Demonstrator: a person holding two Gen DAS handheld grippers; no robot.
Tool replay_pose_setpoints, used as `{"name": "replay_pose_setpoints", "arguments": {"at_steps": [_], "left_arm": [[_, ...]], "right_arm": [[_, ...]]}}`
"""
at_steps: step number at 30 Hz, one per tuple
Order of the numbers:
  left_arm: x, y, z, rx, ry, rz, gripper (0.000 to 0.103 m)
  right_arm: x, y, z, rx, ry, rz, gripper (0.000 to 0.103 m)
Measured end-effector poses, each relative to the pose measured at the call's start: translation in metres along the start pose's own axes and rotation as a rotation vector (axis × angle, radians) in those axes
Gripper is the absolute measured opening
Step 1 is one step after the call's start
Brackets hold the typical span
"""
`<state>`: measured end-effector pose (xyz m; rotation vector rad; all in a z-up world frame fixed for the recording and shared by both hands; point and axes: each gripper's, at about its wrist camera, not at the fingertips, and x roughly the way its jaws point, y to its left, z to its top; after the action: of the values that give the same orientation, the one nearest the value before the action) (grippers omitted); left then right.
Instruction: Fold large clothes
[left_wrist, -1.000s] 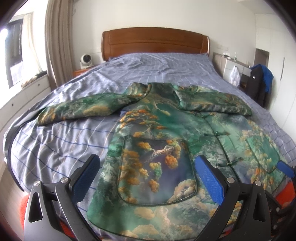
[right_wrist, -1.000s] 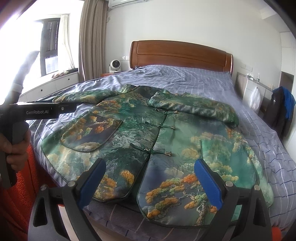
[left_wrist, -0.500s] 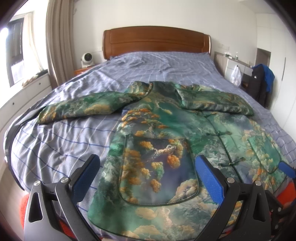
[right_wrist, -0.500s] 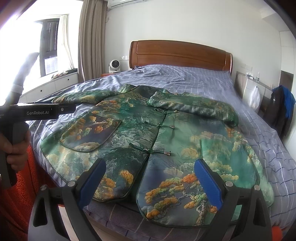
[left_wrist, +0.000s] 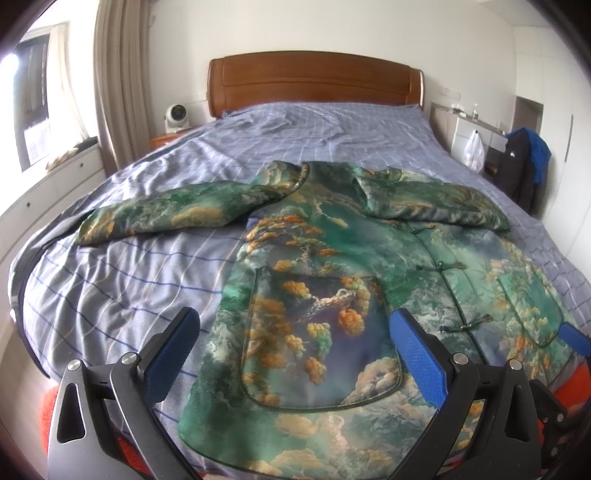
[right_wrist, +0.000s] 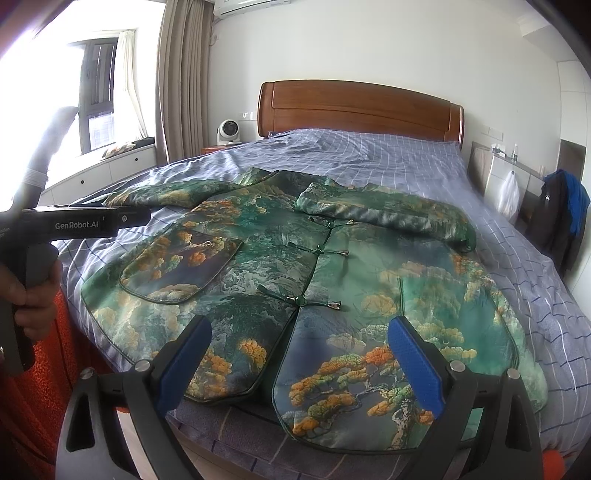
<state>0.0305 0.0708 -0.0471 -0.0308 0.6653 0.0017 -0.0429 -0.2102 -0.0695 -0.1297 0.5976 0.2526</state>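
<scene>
A green jacket (left_wrist: 332, 280) with orange tree print lies front up on the bed, buttoned, hem toward me. Its left sleeve (left_wrist: 173, 214) stretches out flat to the left. Its right sleeve (left_wrist: 436, 203) is folded across the chest. The jacket also shows in the right wrist view (right_wrist: 295, 273). My left gripper (left_wrist: 295, 347) is open and empty above the jacket's lower left pocket. My right gripper (right_wrist: 299, 354) is open and empty above the hem near the front opening. The left gripper's body (right_wrist: 85, 223) shows at the left of the right wrist view.
The bed has a blue checked sheet (left_wrist: 122, 280) and a wooden headboard (left_wrist: 314, 81). A small white fan (left_wrist: 175, 116) stands on the left nightstand. A dark and blue garment (left_wrist: 524, 162) hangs at the right. White window cabinets (right_wrist: 107, 173) run along the left.
The left gripper has drawn back slightly and tilted up, so the jacket sits a little lower in its view. The right gripper has barely moved. Both stay open.
</scene>
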Motion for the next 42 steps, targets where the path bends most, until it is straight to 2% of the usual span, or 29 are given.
{"name": "replay_pose_setpoints", "arguments": {"at_steps": [24,33,37,42], "left_arm": [[0.003,0.002,0.000,-0.004,0.004,0.012,0.103],[0.007,0.013,0.005,-0.016,0.018,0.032,0.103],[0.012,0.026,0.016,-0.009,0.032,0.049,0.103],[0.035,0.065,0.041,-0.023,0.087,0.031,0.103]], "right_arm": [[-0.002,0.001,0.001,0.008,-0.011,-0.004,0.095],[0.000,0.002,0.003,0.008,-0.004,0.002,0.095],[0.001,0.003,0.002,0.006,0.002,0.006,0.095],[0.003,0.002,0.002,0.012,0.010,0.010,0.095]]}}
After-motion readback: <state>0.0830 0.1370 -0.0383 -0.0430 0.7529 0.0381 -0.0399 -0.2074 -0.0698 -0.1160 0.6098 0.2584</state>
